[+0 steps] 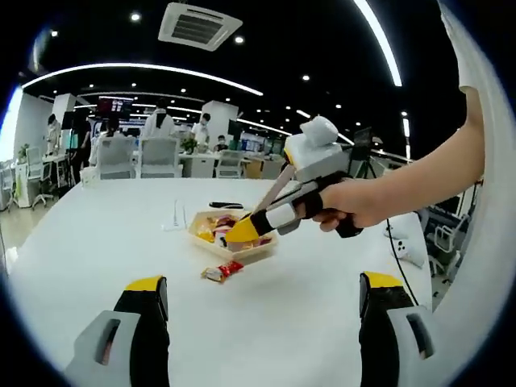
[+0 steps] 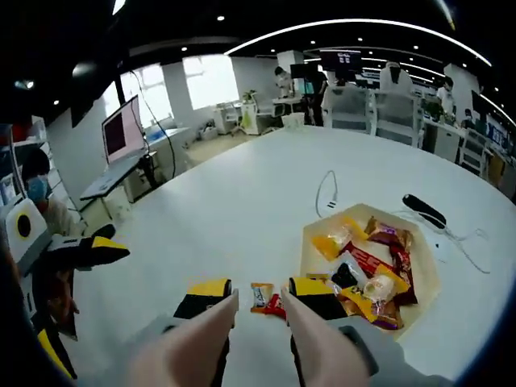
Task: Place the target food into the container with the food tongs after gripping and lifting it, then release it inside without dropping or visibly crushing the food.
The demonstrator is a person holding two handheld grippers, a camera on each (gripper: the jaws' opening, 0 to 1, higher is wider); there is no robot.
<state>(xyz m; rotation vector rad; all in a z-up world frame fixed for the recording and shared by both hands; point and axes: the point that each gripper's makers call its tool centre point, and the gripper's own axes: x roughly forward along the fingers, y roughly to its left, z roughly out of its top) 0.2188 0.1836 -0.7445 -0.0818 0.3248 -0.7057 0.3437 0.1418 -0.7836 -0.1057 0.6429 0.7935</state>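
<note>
Room: We see a big office with ceiling lights, chairs and screens far behind.
Counter: We see a wide white counter (image 2: 242, 201) that carries all the things.
Container: We see a pale, flat tray (image 2: 316, 242) on the counter, full of wrapped snacks. In the left gripper view the same tray (image 1: 203, 239) sits near the middle of the counter.
Target food: We see a small wrapped snack (image 2: 264, 298), orange at one end and red at the other. It lies flat on the counter, just beside the tray and outside it. In the left gripper view the snack (image 1: 222, 272) looks red with a light end, and it lies just in front of the tray.
Food tongs: We see two long pale tong arms (image 2: 201, 343) rising from the bottom of the right gripper view, held in the right gripper (image 2: 260, 294).
Right gripper fingers: The black and yellow fingers (image 2: 205, 300) are spread, one on each side of the snack. We cannot tell if they touch it. In the left gripper view a hand (image 1: 355, 203) holds this gripper over the tray.
Left gripper: Its fingers (image 1: 145, 300) are spread wide and hold nothing. The left gripper (image 1: 262, 294) hangs above bare counter, near the snack.
Other things: A black object (image 2: 424, 211) and a white cable (image 2: 324, 192) lie past the tray.
</note>
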